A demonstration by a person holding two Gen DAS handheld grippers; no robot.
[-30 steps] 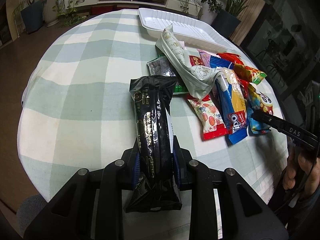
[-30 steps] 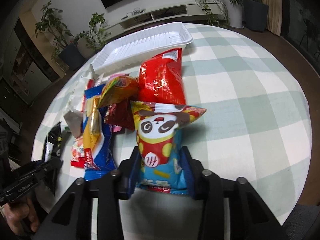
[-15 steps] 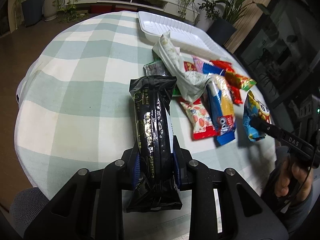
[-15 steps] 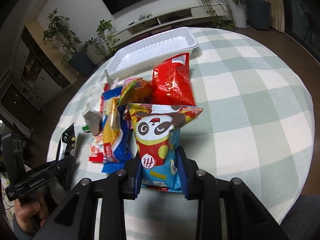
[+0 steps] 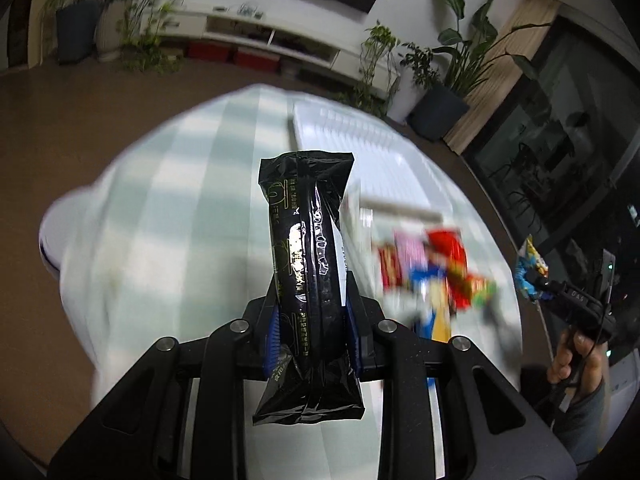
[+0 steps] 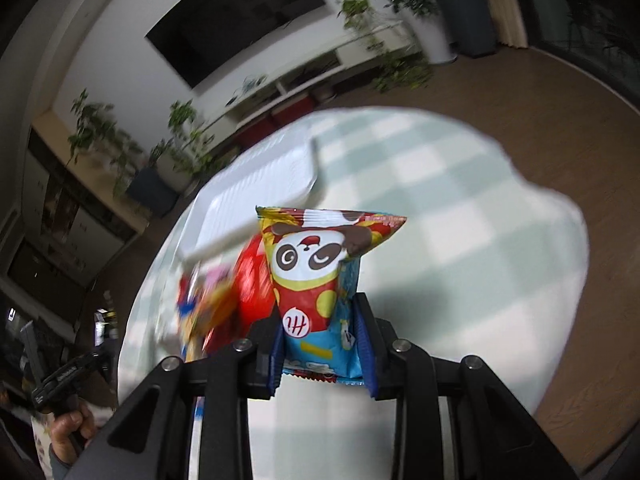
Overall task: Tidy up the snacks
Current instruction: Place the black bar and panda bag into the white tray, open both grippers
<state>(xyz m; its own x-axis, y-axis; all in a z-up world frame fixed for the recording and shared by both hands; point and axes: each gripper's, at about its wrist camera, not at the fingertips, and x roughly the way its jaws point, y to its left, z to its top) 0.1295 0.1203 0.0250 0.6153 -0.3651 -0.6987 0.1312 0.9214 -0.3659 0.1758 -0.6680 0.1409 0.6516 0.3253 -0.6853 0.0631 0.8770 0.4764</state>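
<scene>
Black cookie pack (image 5: 308, 280) pinched in left hand-held gripper (image 5: 310, 320), panda snack bag (image 6: 320, 280) in right hand-held gripper (image 6: 322, 344); both lifted, white tray (image 6: 256, 184) next I guess

My left gripper (image 5: 312, 332) held the long wrapped snack (image 5: 307, 268) above the near part of the table (image 5: 168, 216), its far end pointing toward the tray (image 5: 360, 152). The tray lay at the table's far side. The snack pile (image 5: 436, 276) sat right of my left gripper, nearer than the tray, apparently just short of its rim. My right gripper (image 6: 322, 344) held the panda packet (image 6: 316, 276) right of that pile.
</scene>
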